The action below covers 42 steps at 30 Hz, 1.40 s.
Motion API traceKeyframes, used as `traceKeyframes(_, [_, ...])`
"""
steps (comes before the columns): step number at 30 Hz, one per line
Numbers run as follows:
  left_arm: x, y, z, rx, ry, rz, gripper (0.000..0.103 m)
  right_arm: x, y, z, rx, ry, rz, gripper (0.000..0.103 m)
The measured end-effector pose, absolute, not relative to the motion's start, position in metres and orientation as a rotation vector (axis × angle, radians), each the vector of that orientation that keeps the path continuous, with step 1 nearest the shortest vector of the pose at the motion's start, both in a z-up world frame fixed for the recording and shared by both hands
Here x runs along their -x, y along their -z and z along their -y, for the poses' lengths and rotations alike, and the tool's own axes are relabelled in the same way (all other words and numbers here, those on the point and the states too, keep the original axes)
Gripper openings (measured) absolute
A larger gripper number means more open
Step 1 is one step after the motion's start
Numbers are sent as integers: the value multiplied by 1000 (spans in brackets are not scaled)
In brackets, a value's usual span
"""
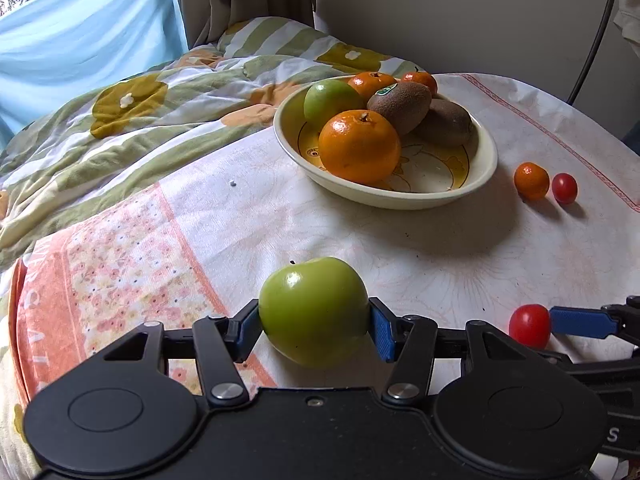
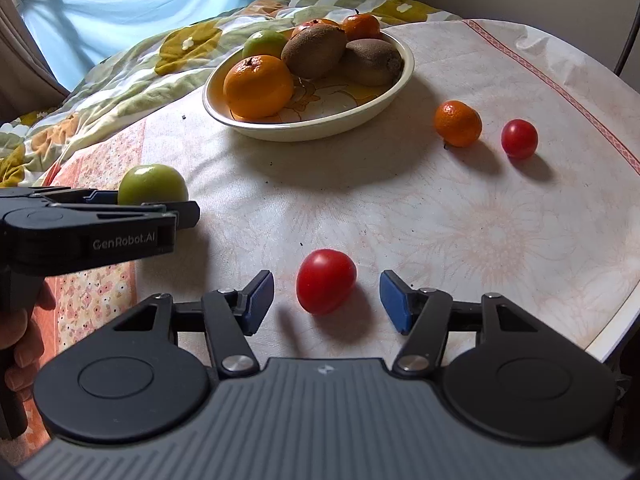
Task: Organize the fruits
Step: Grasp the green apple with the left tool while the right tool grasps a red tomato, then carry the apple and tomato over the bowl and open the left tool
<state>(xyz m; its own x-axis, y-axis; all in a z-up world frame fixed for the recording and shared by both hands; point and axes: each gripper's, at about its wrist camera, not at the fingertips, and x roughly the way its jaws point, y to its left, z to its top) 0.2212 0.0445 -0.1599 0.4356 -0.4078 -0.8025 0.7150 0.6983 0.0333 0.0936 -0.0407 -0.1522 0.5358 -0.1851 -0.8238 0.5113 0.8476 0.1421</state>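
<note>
Down at the near edge of the surface [image 2: 500,216], the left gripper [image 1: 316,320] has its jaws clamped on a green apple [image 1: 314,310], both blue pads pressed flat against the fruit's sides; the apple sits low on the floral cloth, and whether it is lifted clear cannot be told. Seen from the right wrist, that same apple [image 2: 153,184] peeks out behind the left gripper's black body [image 2: 92,224], with a hand [image 2: 24,332] wrapped round its handle.

Meanwhile the right gripper [image 2: 326,300] straddles a red cherry tomato [image 2: 326,281], jaws partly open, a clear gap between each pad and the tomato (it rests on the cloth, untouched).

Farther back stands a cream bowl [image 2: 384,100] holding a large orange [image 2: 258,85], two kiwis [image 2: 314,50], another green apple [image 2: 264,43] and smaller oranges behind. To the bowl's right, on the cloth, lie a small mandarin [image 2: 457,123] and just beside it a second cherry tomato [image 2: 519,138], apart from each other. A flowered quilt [image 2: 132,72] lies beyond the surface.
</note>
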Motion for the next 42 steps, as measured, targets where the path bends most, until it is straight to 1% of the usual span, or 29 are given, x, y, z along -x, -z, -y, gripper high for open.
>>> traceKeyframes(3, [-213,161,-49,-400,710,-873,60,-95,152,41,-373,413,-915,65])
traceKeyframes(4, [-211,160,-50,-401,706,-874,60,-96,152,40,-364,408,-914,61])
traceKeyframes(5, [-209,160,-51,-403,701,-876,60,-96,152,40,-357,403,-912,55])
traceKeyframes(6, [-206,160,-52,-403,697,-877,60,-96,152,39,-350,398,-912,52])
traceKeyframes(8, [-203,160,-55,-400,691,-880,60,-96,153,38,-335,393,-911,51])
traceKeyframes(10, [-199,160,-56,-400,687,-881,60,-95,153,38,-322,390,-911,47])
traceKeyframes(15, [-196,157,-59,-385,670,-884,60,-92,151,40,-322,369,-909,47])
traceKeyframes(18, [-193,146,-60,-361,665,-870,60,-88,141,43,-332,352,-885,47])
traceKeyframes(28, [-177,94,-52,-317,668,-770,60,-79,77,64,-312,314,-763,47])
traceKeyframes(35, [-173,64,-26,-281,625,-720,60,-86,45,102,-283,264,-715,47])
traceKeyframes(42, [-179,59,14,-247,561,-730,60,-109,37,148,-255,146,-719,47])
